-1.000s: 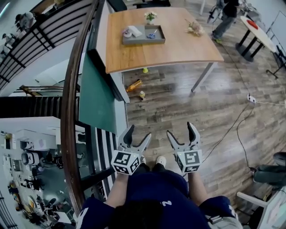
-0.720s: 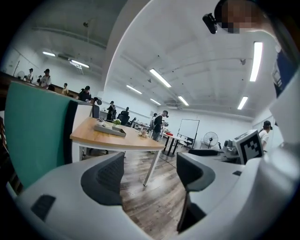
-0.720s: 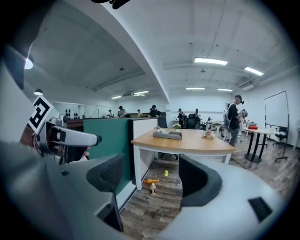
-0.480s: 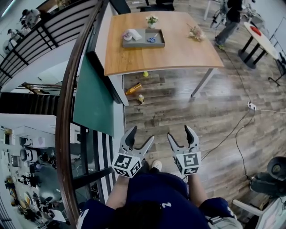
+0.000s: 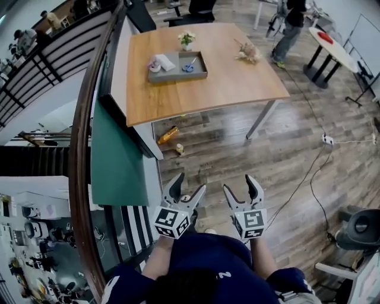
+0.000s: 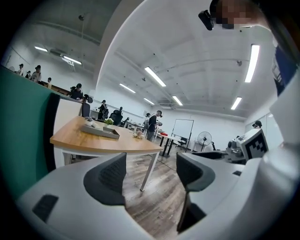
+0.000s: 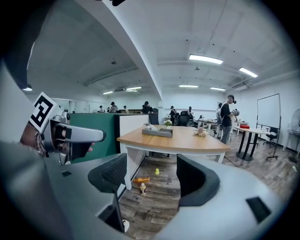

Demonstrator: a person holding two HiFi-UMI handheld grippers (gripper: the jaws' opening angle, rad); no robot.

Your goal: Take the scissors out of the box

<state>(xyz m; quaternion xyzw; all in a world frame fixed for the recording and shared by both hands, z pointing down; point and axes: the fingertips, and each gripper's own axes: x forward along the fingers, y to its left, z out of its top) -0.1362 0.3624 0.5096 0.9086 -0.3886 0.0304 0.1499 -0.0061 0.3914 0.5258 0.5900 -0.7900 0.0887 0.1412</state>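
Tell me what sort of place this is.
Probably an open-plan office or lab: a wooden table, a whiteboard, office chairs and strip ceiling lights, with a railing overlooking a lower level.

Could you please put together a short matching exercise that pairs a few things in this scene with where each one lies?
Things:
1. scissors
2. orange bottle
3. potted flowers
4. dried bouquet

Places:
A. on the floor, below the near edge of the table
B. inside the grey tray
C. on the table, beyond the tray's far side
D. on the table, right of the tray

Pairs: 1-B, 2-A, 3-C, 4-D
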